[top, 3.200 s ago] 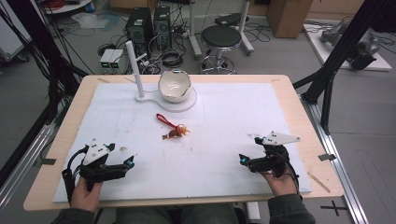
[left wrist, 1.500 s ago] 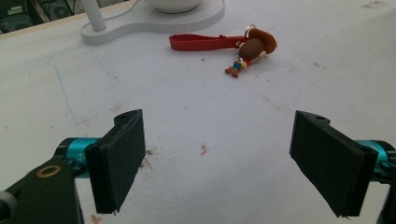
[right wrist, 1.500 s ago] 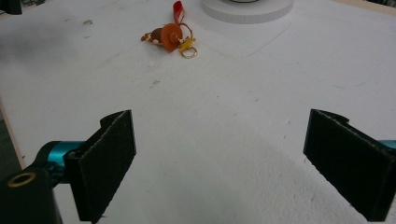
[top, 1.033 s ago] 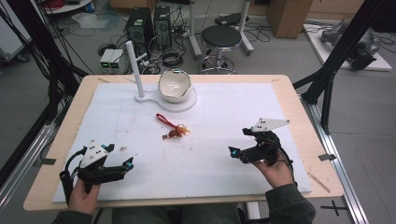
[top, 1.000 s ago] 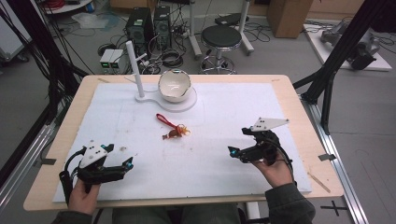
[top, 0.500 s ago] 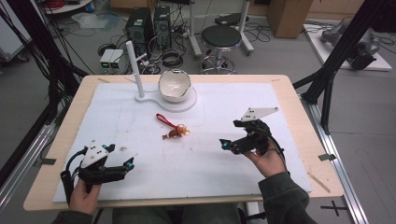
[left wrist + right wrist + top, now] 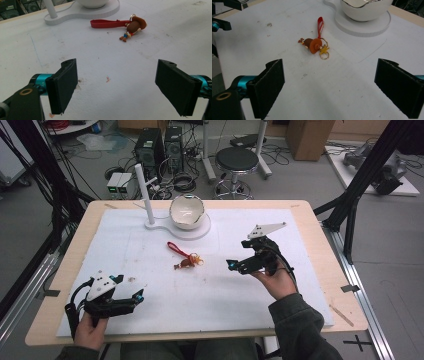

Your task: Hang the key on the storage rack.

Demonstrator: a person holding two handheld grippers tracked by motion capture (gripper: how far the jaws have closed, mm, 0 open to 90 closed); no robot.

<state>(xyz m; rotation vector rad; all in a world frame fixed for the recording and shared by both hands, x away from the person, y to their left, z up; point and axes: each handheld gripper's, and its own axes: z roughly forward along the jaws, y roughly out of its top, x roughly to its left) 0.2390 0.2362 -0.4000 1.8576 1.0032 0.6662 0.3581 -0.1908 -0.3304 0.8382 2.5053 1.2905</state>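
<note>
Both grippers' fingers spread apart; the right gripper view reveals the keychain's gold star charm

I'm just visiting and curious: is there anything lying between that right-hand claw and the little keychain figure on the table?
Nothing visible does. The right gripper has its jaws wide open and points at the keychain; between them lies only bare white mat. The white bowl sits farther back, off the path.
</note>
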